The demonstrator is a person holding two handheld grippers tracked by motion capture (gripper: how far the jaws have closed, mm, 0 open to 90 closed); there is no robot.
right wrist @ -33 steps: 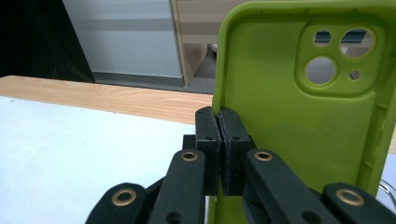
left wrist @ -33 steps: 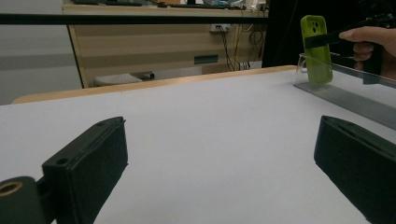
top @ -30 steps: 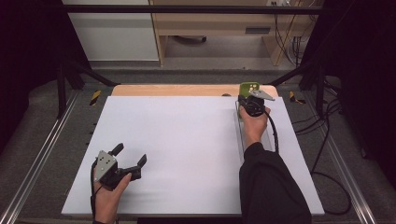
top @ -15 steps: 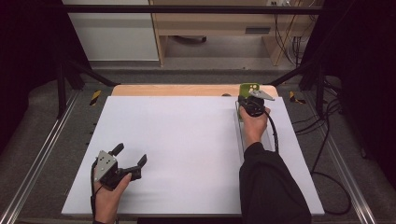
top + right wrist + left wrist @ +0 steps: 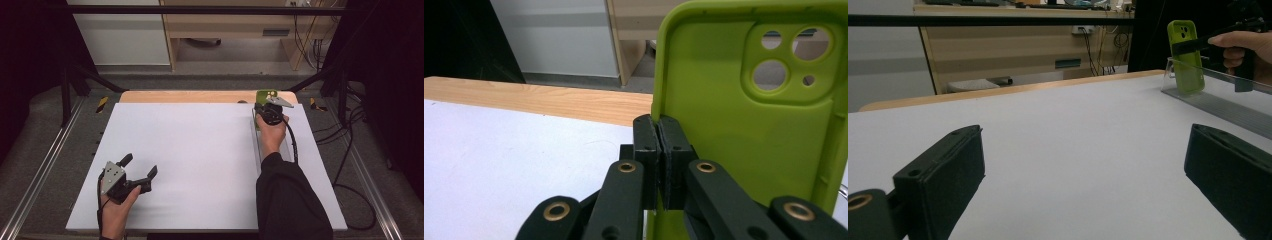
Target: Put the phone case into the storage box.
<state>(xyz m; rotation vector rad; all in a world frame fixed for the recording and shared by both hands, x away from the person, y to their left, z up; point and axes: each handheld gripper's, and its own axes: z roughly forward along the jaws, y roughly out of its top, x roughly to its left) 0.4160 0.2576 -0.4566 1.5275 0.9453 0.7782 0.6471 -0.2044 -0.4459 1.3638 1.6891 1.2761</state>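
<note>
One green phone case (image 5: 266,95), upright with its long axis vertical at the far end of the clear stand (image 5: 260,150), edge pinched by the closed right gripper (image 5: 268,102); left gripper (image 5: 139,170) open and empty, well apart at the white table's (image 5: 200,150) near left.

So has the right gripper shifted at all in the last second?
No. In the high view the right gripper keeps its spot at the table's far right corner, jaws shut on the green phone case.
</note>
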